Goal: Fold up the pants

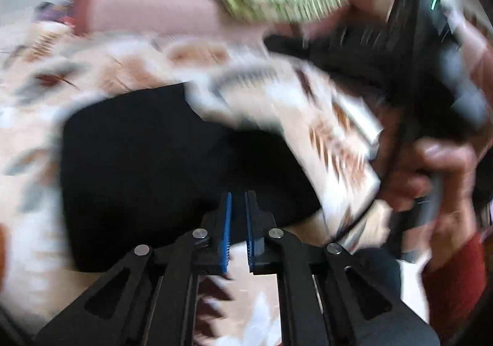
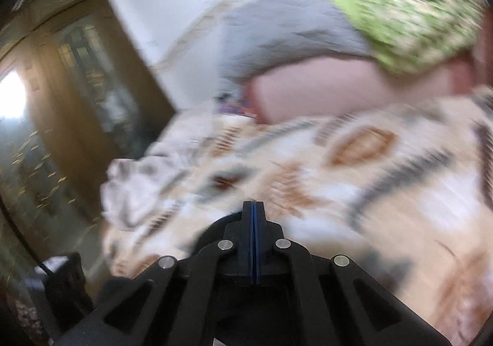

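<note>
Black pants (image 1: 138, 146) lie on patterned bed (image 2: 385, 192). Left tongs (image 1: 238, 195) narrow, slit empty. Right tongs (image 2: 253, 203) closed pad to pad. Frames blurred.

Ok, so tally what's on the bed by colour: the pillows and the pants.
Grey pillow: 1
Pink pillow: 1
Green pillow: 1
Black pants: 1
Total: 4

**Black pants on patterned bedspread, blurred**

The left gripper (image 1: 238, 201) hangs over the black pants (image 1: 148, 161), its blue pads a narrow gap apart with nothing visibly between them. The pants lie on a patterned bedspread (image 1: 123, 69). At right, a hand (image 1: 431, 173) in a red sleeve (image 1: 456, 281) grips the right gripper (image 1: 409, 53).
</note>
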